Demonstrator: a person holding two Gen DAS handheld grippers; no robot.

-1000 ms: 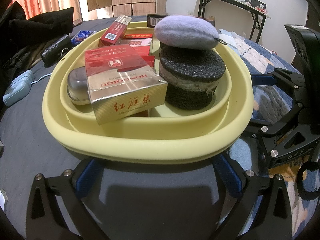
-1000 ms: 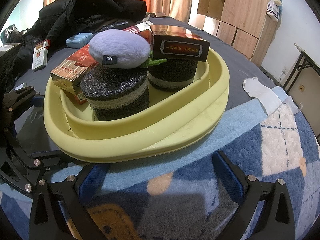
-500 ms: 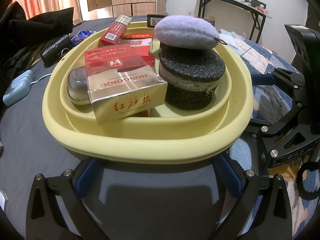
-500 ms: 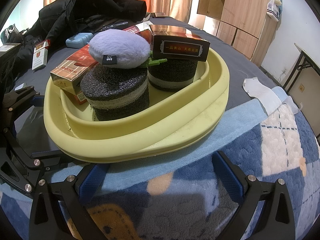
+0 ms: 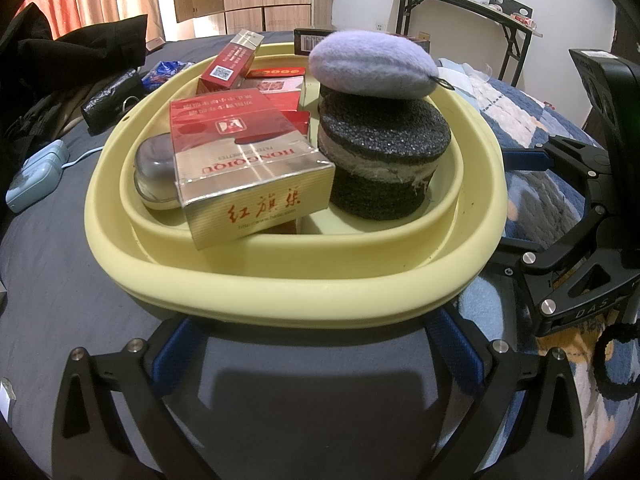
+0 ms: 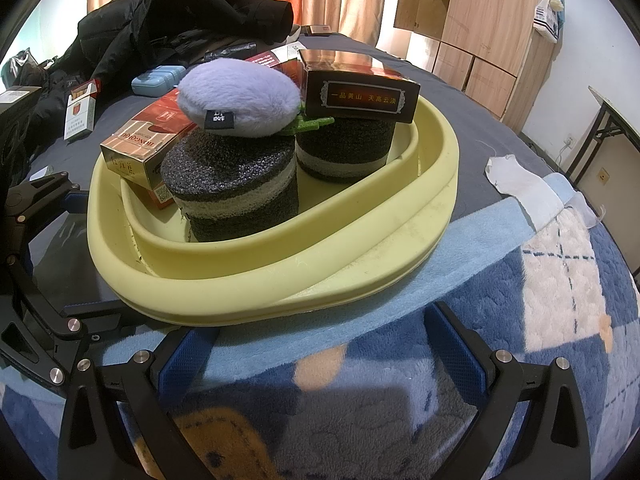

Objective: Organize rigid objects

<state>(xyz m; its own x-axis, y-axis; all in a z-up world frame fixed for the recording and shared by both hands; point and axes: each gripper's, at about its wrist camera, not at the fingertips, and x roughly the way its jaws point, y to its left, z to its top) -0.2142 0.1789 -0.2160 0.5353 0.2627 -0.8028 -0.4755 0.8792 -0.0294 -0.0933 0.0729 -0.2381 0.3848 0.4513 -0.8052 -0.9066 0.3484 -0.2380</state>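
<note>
The yellow basin [image 5: 280, 292] rests on the bed. Left gripper [image 5: 316, 344]: jaws spread wide, empty, positioned at the basin's near rim. Inside the basin, left to right: red-and-gold cigarette carton [image 5: 244, 160], then black sponge cylinder [image 5: 380, 160] topped by a lilac plush pad [image 5: 372, 64]. Right gripper [image 6: 316, 344]: jaws spread, empty, just beside the basin's rim.

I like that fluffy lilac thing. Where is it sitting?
The fluffy lilac pad rests atop the nearer black foam cylinder in the yellow basin, centre of both views.
</note>
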